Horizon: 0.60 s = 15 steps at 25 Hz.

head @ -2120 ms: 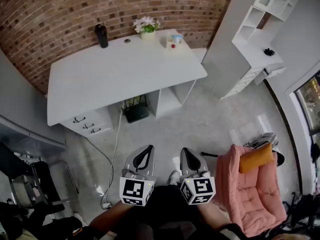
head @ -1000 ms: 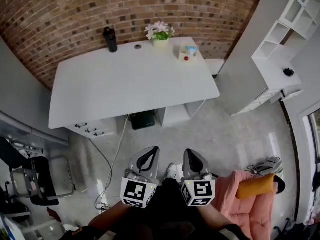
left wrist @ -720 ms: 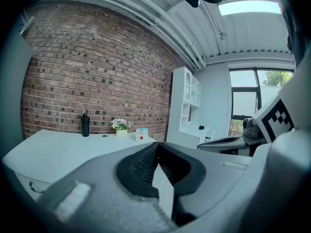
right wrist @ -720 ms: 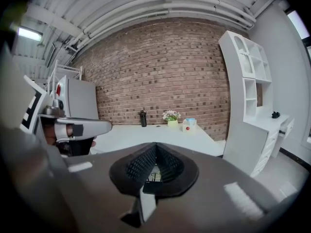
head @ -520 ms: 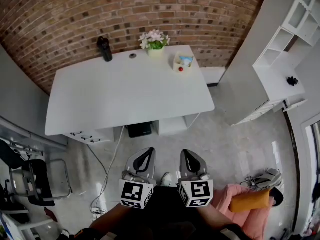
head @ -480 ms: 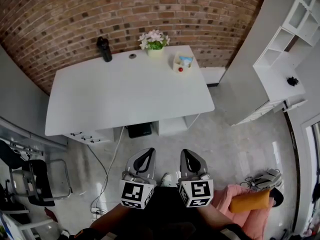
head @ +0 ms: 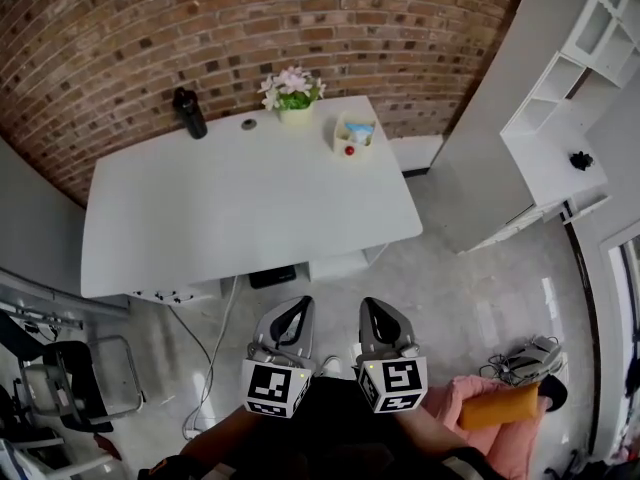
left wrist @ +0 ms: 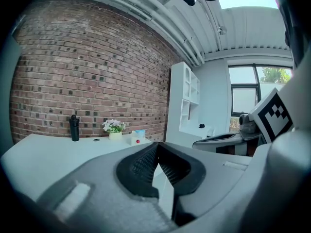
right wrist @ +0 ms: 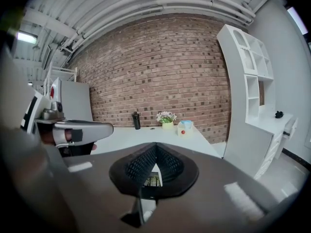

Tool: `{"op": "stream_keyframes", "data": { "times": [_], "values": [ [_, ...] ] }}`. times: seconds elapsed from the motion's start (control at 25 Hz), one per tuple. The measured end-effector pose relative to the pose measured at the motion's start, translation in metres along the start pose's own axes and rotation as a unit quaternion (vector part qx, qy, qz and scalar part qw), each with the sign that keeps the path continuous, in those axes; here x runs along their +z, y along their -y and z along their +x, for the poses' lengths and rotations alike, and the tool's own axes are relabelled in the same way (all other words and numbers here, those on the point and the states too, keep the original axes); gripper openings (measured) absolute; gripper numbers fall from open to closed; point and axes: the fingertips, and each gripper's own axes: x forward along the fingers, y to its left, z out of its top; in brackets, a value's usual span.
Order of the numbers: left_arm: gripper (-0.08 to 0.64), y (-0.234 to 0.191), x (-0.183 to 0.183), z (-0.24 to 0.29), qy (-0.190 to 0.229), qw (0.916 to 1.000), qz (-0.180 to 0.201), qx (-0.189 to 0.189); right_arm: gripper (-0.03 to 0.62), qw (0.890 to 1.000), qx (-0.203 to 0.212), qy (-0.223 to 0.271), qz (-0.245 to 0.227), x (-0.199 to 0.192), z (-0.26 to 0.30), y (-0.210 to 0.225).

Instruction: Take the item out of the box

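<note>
Both grippers are held low and close to the person's body, side by side above the pale tiled floor [head: 470, 258] and well apart from the white rectangular table [head: 240, 208]. The left gripper [head: 296, 306] has its black ribbed pads brought together at the tips with nothing between them, as its own view shows [left wrist: 156, 145]. The right gripper [head: 370, 308] is likewise fully closed and empty [right wrist: 156, 145]. The small cream open-topped box [head: 350, 136] stands on the table's far right corner, near the red brick wall [head: 200, 28]. A light blue item [head: 360, 128] sits in the box and a small red round thing [head: 349, 151] shows at the box's near side. Just left of the box is a white pot of pale flowers [head: 290, 93]. Farther left along the back edge are a small dark disc [head: 248, 123] and a black cylindrical bottle [head: 187, 113]. A tall white shelf unit [head: 560, 118] stands to the right of the table.
</note>
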Motion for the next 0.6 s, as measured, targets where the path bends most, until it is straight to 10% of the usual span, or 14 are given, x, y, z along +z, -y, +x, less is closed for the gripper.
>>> {"op": "stream_keyframes", "data": {
  "times": [0.6],
  "values": [
    [0.005,-0.068,0.038,0.13,-0.001,0.9973,0.021,-0.07,0.002,0.998,-0.058,-0.002,0.011,0.045,0.119,0.041]
  ]
}}
